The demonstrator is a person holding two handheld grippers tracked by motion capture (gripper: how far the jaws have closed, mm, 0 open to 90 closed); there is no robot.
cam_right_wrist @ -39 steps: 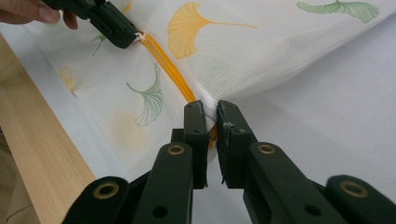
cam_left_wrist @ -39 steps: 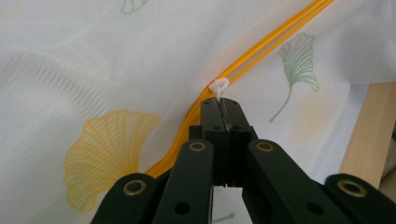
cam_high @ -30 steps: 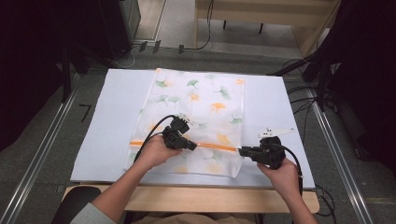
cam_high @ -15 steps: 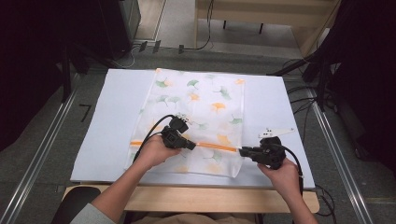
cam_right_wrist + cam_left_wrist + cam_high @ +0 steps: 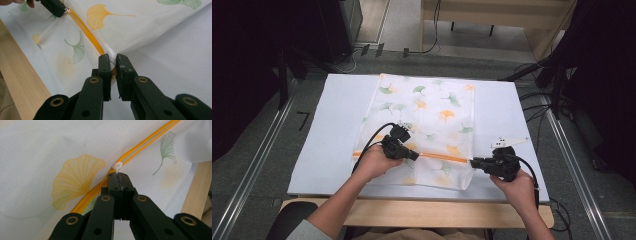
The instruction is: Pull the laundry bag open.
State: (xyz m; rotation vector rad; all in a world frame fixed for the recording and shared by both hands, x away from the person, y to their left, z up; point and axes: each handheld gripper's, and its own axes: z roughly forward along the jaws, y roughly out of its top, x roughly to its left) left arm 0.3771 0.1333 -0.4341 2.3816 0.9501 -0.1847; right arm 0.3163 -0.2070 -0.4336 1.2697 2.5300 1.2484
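1. White sheeting covers the table (image 5: 337,125), whose pale wooden front edge shows nearest the person; dark floor, cables and metal rails lie around it.
2. Spread on that sheet is a white mesh bag (image 5: 432,115) printed with green and orange ginkgo leaves, and an orange zipper (image 5: 442,158) runs across its near part.
3. The left gripper (image 5: 414,155) sits over the bag's near-left part, its jaws pointing along the zipper toward the other tool.
4. In the left gripper view its jaws are pressed together on the small white zipper pull (image 5: 117,166), which pokes out just beyond the tips, right on the orange line.
5. A large orange leaf print lies left of those tips there, and a green one farther off to the right, past the zipper.
6. The right gripper (image 5: 474,162) rests at the bag's near-right edge, pointing back toward the left gripper.
7. In the right gripper view its jaws stand nearly together, pinching the bag's edge where the zipper (image 5: 87,32) ends, with a fold of mesh caught between the tips.
8. From those tips the zipper runs away and to the left, up to the left gripper (image 5: 53,7) at the far end.
9. Bare white sheet lies to the right of the right gripper's jaws, and the wooden table edge to their left.
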